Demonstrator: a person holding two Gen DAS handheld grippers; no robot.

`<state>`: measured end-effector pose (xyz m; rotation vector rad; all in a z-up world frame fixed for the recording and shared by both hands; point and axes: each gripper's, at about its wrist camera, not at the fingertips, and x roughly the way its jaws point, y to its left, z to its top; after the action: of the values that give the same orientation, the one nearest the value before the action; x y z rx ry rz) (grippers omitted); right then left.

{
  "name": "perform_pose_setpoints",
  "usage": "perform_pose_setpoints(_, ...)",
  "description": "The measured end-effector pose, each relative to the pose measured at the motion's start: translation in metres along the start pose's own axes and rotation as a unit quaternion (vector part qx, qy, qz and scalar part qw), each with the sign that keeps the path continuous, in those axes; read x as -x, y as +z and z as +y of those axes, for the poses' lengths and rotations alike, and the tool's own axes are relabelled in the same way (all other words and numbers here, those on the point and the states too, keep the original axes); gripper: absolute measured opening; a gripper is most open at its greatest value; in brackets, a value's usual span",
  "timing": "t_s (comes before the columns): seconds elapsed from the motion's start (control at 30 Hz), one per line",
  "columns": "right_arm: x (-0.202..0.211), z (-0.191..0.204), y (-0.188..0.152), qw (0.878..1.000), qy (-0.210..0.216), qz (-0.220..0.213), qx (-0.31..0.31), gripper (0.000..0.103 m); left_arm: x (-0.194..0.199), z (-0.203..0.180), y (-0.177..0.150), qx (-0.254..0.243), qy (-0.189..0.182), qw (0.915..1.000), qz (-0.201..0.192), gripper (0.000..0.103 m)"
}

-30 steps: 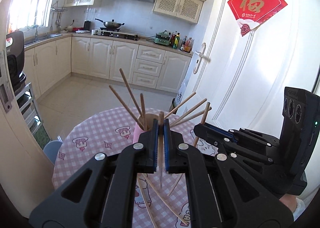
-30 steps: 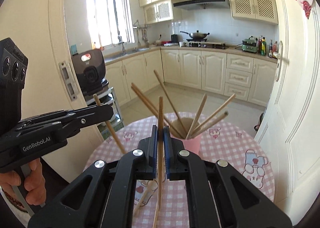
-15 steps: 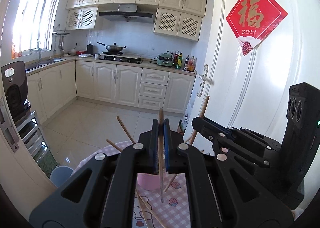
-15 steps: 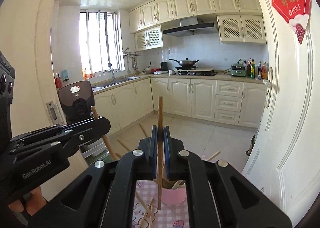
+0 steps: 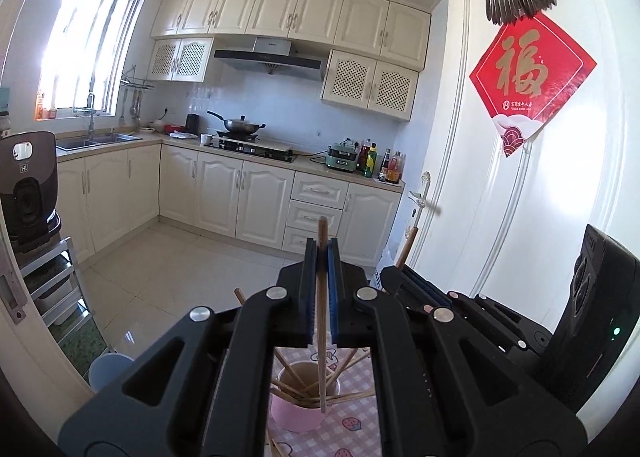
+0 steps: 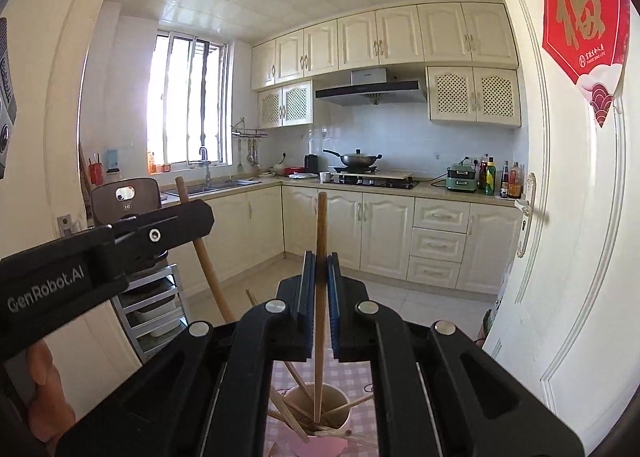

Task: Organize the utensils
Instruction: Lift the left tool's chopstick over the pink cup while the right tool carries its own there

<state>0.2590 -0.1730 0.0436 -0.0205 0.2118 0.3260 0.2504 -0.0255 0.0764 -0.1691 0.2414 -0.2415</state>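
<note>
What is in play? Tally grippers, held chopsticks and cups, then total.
Black two-finger grippers: 2, left gripper, right gripper
Wooden chopsticks clamped in jaws: 2, left chopstick, right chopstick
Round pink cup: 1
Total: 5

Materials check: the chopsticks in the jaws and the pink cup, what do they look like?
Chopsticks: likely wood or bamboo, matte tan with an unlacquered look. Pink cup: smooth, uniform pink outside with a tan inner wall; probably plastic or glazed ceramic, can't tell which.
</note>
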Motion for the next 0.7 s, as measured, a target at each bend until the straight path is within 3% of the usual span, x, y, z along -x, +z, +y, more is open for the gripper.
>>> perform_pose_setpoints(0.17,-0.008,-0.005,-0.011,1.000,0.005,0.017,-0.007,0.005,-0.005,-0.004,-0.010,-0.009,0.011,0.9997,-0.020,0.005)
perform_pose_setpoints(0.7,-0.016,-0.001,-0.043,0.996,0.021,0.087,-0.012,0.005,-0.035,-0.002,-0.061,-0.033,0.006,0.9973,0.065,0.005)
